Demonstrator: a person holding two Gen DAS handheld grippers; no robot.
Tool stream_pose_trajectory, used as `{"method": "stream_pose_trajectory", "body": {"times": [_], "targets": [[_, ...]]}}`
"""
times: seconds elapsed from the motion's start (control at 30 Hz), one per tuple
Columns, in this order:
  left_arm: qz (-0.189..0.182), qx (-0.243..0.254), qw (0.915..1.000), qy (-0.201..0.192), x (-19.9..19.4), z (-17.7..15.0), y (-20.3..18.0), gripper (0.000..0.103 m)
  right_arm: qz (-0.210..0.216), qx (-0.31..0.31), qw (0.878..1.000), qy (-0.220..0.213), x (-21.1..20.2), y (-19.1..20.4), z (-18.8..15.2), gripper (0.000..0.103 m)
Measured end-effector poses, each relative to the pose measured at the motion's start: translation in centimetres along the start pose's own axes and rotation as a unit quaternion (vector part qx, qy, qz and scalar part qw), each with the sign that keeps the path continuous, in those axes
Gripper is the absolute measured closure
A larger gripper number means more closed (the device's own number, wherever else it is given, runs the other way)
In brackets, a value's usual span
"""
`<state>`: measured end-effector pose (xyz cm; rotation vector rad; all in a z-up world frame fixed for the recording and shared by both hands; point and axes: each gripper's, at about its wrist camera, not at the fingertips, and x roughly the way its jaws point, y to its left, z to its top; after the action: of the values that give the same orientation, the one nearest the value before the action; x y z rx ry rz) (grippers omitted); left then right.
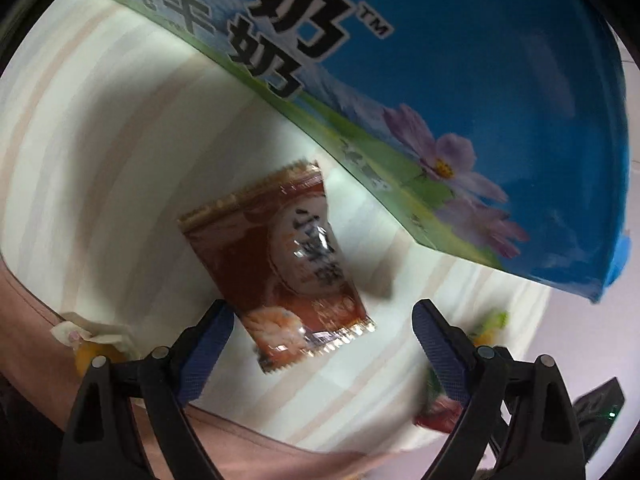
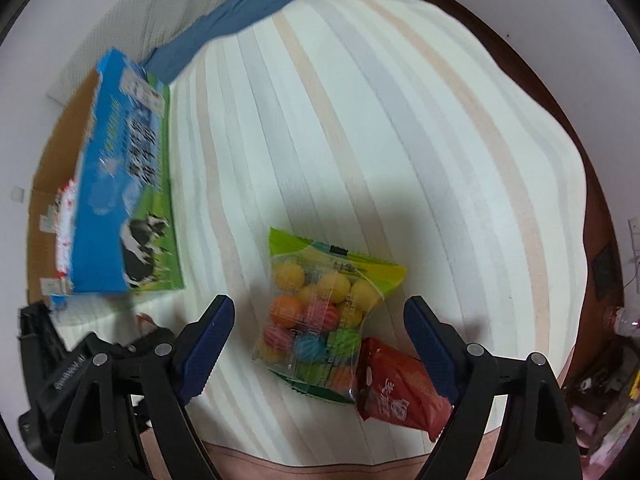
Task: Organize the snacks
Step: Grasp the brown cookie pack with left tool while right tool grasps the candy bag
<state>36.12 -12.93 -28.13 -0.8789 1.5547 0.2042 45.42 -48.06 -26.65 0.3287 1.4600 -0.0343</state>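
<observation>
Through my left wrist camera, my left gripper [image 1: 322,330] hangs wide open and empty above a brown snack packet [image 1: 280,264] lying on the striped cloth [image 1: 100,160], beside the blue milk carton box [image 1: 460,80].

Through my right, my right gripper [image 2: 320,328] gapes empty over a bag of coloured candy balls [image 2: 324,312]; a red packet [image 2: 400,388] touches that bag.

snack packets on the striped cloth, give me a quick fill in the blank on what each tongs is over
The left tongs stand open over a ____ snack packet.
The bag of balls between the right tongs has a ____ top edge.
The red packet lies beside that bag, on the striped ____.
The milk carton shows a black-and-white ____.

Missing words: brown; green; cloth; cow
</observation>
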Motion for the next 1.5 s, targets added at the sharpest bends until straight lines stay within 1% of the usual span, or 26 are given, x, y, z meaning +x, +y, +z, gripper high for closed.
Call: {"method": "stream_pose_trajectory", "body": {"times": [0.03, 0.07, 0.13, 0.2, 0.27, 0.4, 0.5, 0.57, 0.6, 0.67, 0.7, 0.8, 0.83, 0.87, 0.93, 1.0, 1.07, 1.13, 1.33, 1.4, 1.5], "targets": [[0.011, 0.004, 0.9999, -0.009, 0.0, -0.2, 0.0, 0.012, -0.007, -0.005, 1.0, 0.002, 0.4, 0.1, -0.1, 0.014], [0.019, 0.011, 0.9996, -0.016, 0.0, -0.4, -0.2, 0.012, -0.011, -0.009, 1.0, 0.004, 0.7, 0.2, -0.3, 0.018], [0.038, 0.041, 0.9981, -0.024, 0.1, -0.8, -0.4, 0.012, -0.024, -0.022, 0.999, 0.01, 1.4, 0.4, -0.6, 0.023], [0.053, 0.064, 0.9962, -0.026, 0.2, -1.1, -0.7, 0.012, -0.033, -0.038, 0.999, 0.004, 1.7, 0.8, -1.1, 0.025], [0.063, 0.081, 0.9944, -0.026, 0.1, -1.5, -0.4, 0.012, -0.031, -0.052, 0.998, -0.001, 1.6, 1.2, -1.4, 0.036], [0.084, 0.107, 0.9905, -0.024, -0.5, -2.0, 0.9, 0.012, -0.042, -0.088, 0.995, 0.003, 1.8, 2.6, -2.0, 0.038], [0.087, 0.123, 0.9885, -0.019, -1.5, -2.3, 1.8, 0.012, -0.037, -0.099, 0.994, 0.011, 2.0, 3.1, -2.4, 0.039], [0.08, 0.127, 0.9885, -0.016, -2.2, -2.5, 2.2, 0.012, -0.033, -0.087, 0.996, 0.01, 1.9, 3.0, -2.3, 0.038], [0.079, 0.126, 0.9887, -0.021, -2.6, -2.4, 2.2, 0.012, -0.028, -0.078, 0.997, 0.011, 2.0, 2.8, -2.2, 0.037], [0.069, 0.121, 0.99, -0.024, -3.0, -1.9, 2.1, 0.012, -0.024, -0.061, 0.998, 0.012, 2.4, 2.4, -2.0, 0.036], [0.065, 0.109, 0.9917, -0.022, -3.1, -1.1, 2.3, 0.012, -0.024, -0.057, 0.998, 0.011, 2.5, 2.4, -1.8, 0.036], [0.05, 0.087, 0.9949, -0.016, -2.8, 0.1, 2.3, 0.012, -0.035, -0.068, 0.997, 0.002, 2.9, 3.1, -1.8, 0.036], [0.051, 0.087, 0.9947, -0.017, -2.8, 0.3, 2.2, 0.012, -0.04, -0.072, 0.997, 0.0, 2.9, 3.3, -1.8, 0.038], [0.055, 0.093, 0.9939, -0.022, -2.5, 0.0, 1.7, 0.012, -0.043, -0.077, 0.996, -0.003, 2.8, 3.4, -2.0, 0.046], [0.07, 0.116, 0.9901, -0.037, -2.9, 0.4, 0.9, 0.022, -0.047, -0.089, 0.995, -0.007, 2.5, 4.0, -2.5, 0.047], [0.084, 0.146, 0.9847, -0.045, -3.1, 0.0, 0.3, 0.04, -0.045, -0.099, 0.994, -0.002, 2.3, 4.6, -3.2, 0.047], [0.091, 0.172, 0.9798, -0.044, -3.4, -0.4, 0.1, 0.047, -0.045, -0.114, 0.993, 0.0, 2.2, 5.2, -4.2, 0.047], [0.098, 0.194, 0.9754, -0.038, -3.9, -0.8, 0.8, 0.047, -0.042, -0.13, 0.991, 0.006, 2.1, 6.0, -5.4, 0.047], [0.137, 0.248, 0.9588, -0.026, -5.4, -1.8, 3.8, 0.047, -0.041, -0.173, 0.984, 0.022, 2.4, 7.7, -9.9, 0.047], [0.147, 0.257, 0.9549, -0.025, -5.9, -2.0, 4.5, 0.047, -0.039, -0.185, 0.981, 0.03, 2.5, 8.0, -11.6, 0.047], [0.155, 0.266, 0.9512, -0.022, -7.2, -1.7, 6.3, 0.047, -0.028, -0.188, 0.981, 0.046, 2.5, 7.8, -13.8, 0.047]]}}
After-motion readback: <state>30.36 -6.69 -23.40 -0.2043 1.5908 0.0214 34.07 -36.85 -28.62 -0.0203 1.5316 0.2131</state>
